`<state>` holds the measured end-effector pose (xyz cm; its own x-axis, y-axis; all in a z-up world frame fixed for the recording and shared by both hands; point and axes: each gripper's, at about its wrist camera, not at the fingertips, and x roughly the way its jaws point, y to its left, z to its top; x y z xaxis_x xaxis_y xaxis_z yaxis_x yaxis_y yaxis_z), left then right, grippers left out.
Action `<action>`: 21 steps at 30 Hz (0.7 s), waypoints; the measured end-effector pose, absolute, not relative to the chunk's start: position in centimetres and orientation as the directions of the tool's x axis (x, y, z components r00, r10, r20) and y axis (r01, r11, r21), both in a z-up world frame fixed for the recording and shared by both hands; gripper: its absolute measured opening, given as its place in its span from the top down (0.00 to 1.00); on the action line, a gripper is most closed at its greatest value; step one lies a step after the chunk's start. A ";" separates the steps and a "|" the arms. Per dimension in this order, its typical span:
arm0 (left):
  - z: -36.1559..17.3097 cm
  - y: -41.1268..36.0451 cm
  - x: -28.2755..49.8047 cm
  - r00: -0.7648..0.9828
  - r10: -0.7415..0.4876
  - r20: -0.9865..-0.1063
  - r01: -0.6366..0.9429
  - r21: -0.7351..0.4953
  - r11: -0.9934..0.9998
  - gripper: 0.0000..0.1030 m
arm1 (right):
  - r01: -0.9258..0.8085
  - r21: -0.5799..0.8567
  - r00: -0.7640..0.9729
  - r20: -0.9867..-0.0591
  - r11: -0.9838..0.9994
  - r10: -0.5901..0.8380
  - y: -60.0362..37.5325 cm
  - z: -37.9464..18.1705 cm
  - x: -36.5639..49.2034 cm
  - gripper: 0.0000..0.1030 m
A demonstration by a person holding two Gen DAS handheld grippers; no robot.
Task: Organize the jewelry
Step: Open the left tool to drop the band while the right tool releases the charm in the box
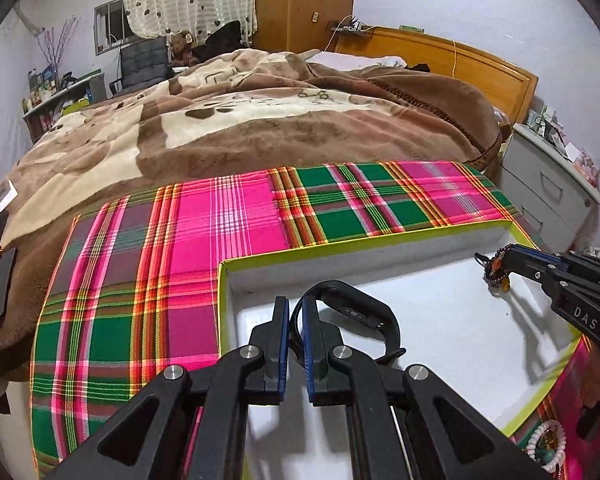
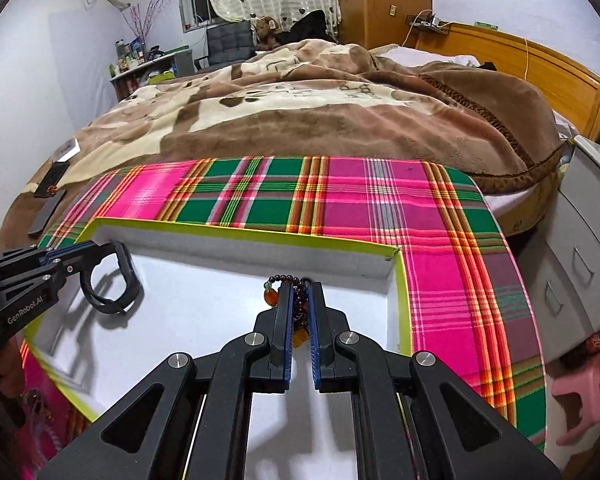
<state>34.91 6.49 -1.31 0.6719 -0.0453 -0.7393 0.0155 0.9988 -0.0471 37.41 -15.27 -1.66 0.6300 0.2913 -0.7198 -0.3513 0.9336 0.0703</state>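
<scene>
the left gripper (image 1: 298, 308), black with blue-lined fingers, is clamped narrow on the strap of a black rubber wristband with a small dark screen (image 1: 352, 316), which hangs just over the white floor of a shallow white cardboard box with a yellow-green rim (image 1: 380, 238). in the right wrist view the same band (image 2: 112, 284) dangles from those fingers near the box's left wall. the right gripper (image 2: 301, 292) is pinched tight on a dark-red beaded bracelet with orange and green stones (image 2: 278, 286), held above the box floor towards its far right corner. the box sits on a pink, green and orange plaid cloth (image 1: 204, 240) spread at the foot of a bed covered by a brown and cream plush blanket (image 1: 260, 120). a white and green beaded bracelet (image 1: 546, 444) lies on the cloth outside the box's near right edge.
</scene>
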 end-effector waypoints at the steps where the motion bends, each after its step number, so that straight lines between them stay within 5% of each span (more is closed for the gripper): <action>1: -1.4 6.5 35.0 0.672 -0.050 -0.739 0.018 -0.052 0.999 0.94 | -0.352 0.073 0.629 -0.719 0.933 0.294 -15.3 -1.7 37.4 0.93; 13: 0.1 6.1 33.8 0.704 -0.083 -0.705 0.051 -0.066 0.996 0.94 | -0.368 0.081 0.650 -0.690 0.926 0.318 -15.4 -0.3 36.5 0.76; 21: 2.0 6.1 29.4 0.735 -0.092 -0.672 0.060 -0.071 0.996 0.94 | -0.398 0.106 0.680 -0.633 0.911 0.371 -16.2 2.2 31.7 0.73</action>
<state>29.41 6.05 1.97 0.7350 -0.0921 -0.6718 0.0600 0.9957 -0.0709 31.67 -16.19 2.18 0.6799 0.3706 -0.6328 -0.3978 0.9113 0.1063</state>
